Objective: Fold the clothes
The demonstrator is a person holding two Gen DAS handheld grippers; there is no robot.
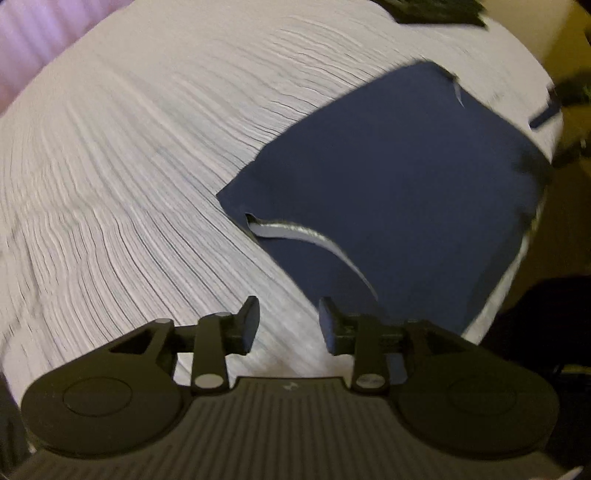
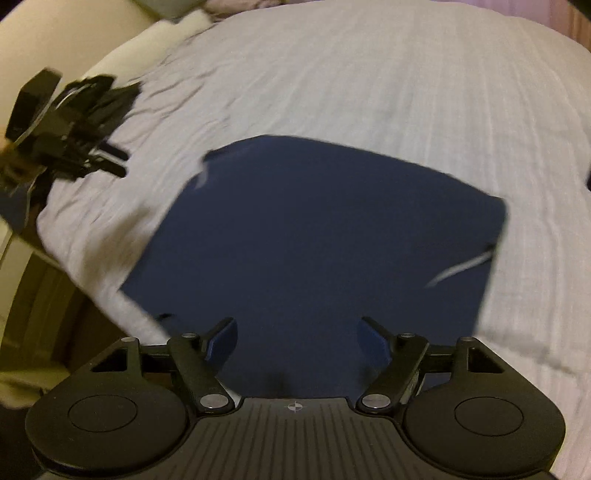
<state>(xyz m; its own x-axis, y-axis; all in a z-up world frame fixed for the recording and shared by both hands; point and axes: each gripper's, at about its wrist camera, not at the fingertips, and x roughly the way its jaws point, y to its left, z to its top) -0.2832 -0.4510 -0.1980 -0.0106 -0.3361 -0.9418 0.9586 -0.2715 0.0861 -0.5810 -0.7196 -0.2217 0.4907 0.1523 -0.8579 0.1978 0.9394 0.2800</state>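
Note:
A navy blue garment [image 1: 399, 177] lies folded into a rough square on a white bed sheet [image 1: 147, 166]; it also shows in the right wrist view [image 2: 314, 240], with thin pale trim lines at two edges. My left gripper [image 1: 289, 325] is open and empty, held above the sheet just left of the garment's near corner. My right gripper [image 2: 297, 343] is open and empty, held above the garment's near edge. The left gripper also appears in the right wrist view [image 2: 66, 125], blurred, at the far left over the bed's edge.
The white sheet [image 2: 388, 92] covers the bed all around the garment. A dark object [image 1: 436, 11] lies at the sheet's far edge. The bed edge and a dim floor [image 2: 33, 295] are at the left of the right wrist view.

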